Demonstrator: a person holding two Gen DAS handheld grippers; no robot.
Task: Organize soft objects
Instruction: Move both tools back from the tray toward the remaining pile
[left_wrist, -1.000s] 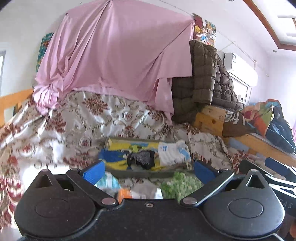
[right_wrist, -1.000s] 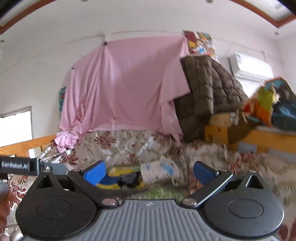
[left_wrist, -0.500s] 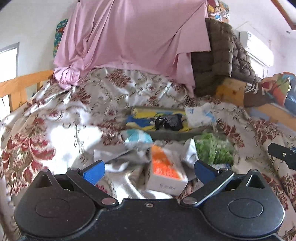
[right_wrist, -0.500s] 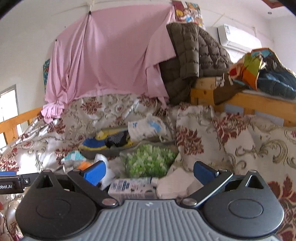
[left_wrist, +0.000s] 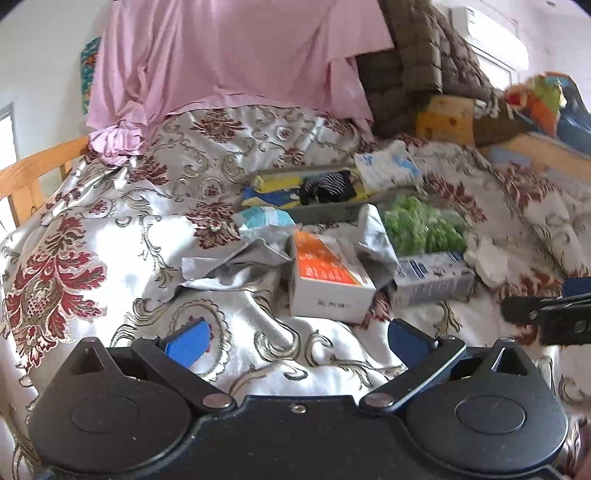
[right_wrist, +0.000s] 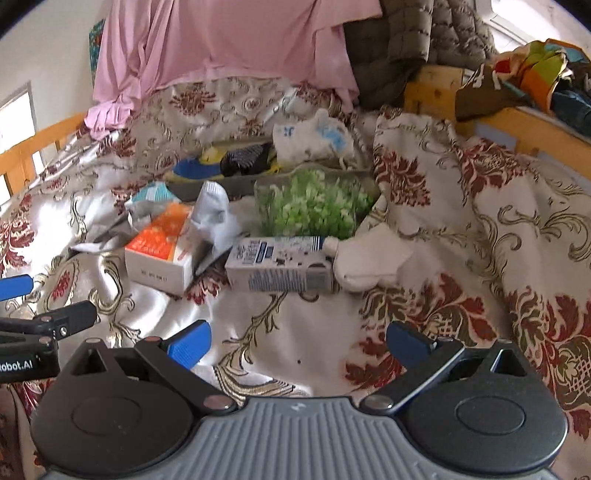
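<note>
A pile of items lies on the floral bedspread (left_wrist: 110, 236). An orange-and-white box (left_wrist: 325, 277) (right_wrist: 159, 251) sits beside a white-and-blue carton (left_wrist: 428, 275) (right_wrist: 280, 266). Behind them are a fluffy green bundle (left_wrist: 421, 225) (right_wrist: 314, 203), crumpled grey wrapping (left_wrist: 236, 258) and a white soft piece (right_wrist: 369, 258). A grey tray (left_wrist: 325, 212) (right_wrist: 221, 184) holds yellow-blue cloth, a black striped sock (left_wrist: 327, 188) (right_wrist: 245, 157) and a white-blue bundle (left_wrist: 388, 166) (right_wrist: 314, 136). My left gripper (left_wrist: 295, 339) is open and empty, short of the orange box. My right gripper (right_wrist: 297, 341) is open and empty, short of the carton.
A pink sheet (left_wrist: 229, 55) and a brown quilted jacket (left_wrist: 417, 59) hang at the back. A wooden bed rail (left_wrist: 33, 173) runs along the left. A wooden shelf (right_wrist: 517, 114) with colourful clothes stands to the right. The other gripper shows at each view's edge.
Both grippers have tilted down and come closer to the pile, so the boxes and green bundle now fill the middle. Both stay open and empty.
</note>
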